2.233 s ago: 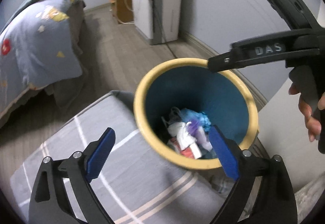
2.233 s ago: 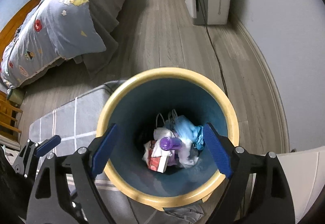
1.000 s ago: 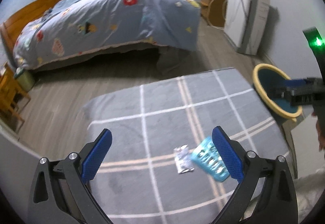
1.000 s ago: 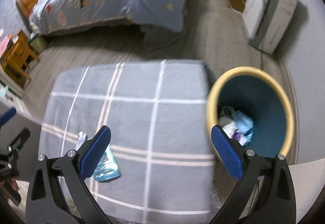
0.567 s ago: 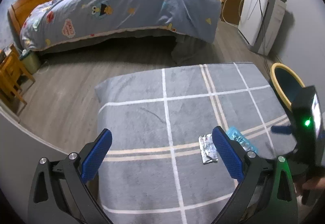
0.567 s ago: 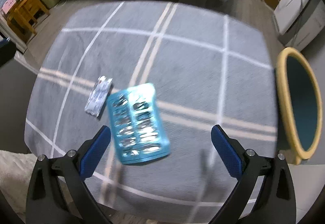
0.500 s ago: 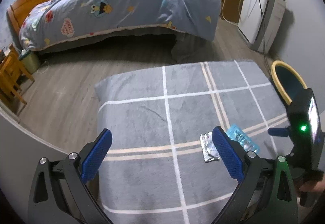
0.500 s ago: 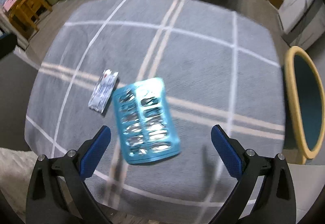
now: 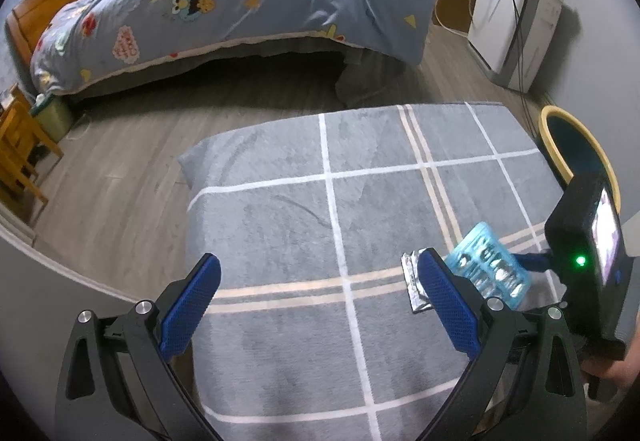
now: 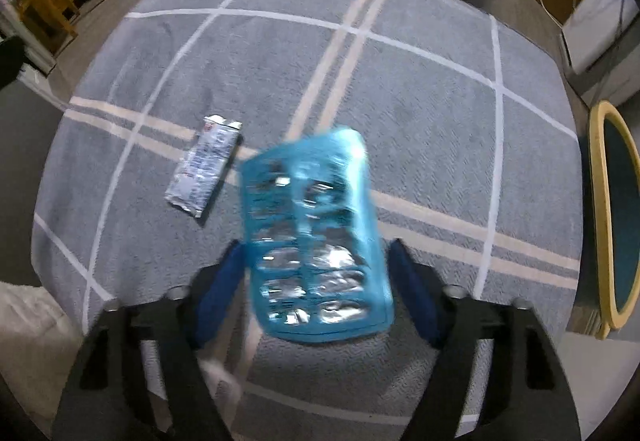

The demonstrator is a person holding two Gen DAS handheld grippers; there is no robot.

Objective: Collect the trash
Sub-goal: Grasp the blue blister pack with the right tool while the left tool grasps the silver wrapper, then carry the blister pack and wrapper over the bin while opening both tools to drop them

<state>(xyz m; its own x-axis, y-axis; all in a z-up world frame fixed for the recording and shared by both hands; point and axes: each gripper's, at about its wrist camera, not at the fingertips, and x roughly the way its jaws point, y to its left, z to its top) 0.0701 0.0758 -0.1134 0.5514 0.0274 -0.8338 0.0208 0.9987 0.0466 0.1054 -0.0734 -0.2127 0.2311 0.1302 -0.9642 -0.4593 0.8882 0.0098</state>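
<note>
Closing in on a blue blister pack (image 10: 316,237) on the grey checked rug (image 10: 420,101).
Right gripper (image 10: 316,281) fingers spread, straddling the pack beside a foil sachet (image 10: 204,169); left gripper (image 9: 320,305) fingers spread, empty. Next, likely: pinch, lift, carry to yellow-rimmed bin (image 10: 600,217) off the rug's edge.

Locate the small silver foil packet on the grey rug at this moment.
In the right wrist view the silver foil packet lies flat on the grey rug, just left of the blue blister tray between the right gripper fingers.
</note>
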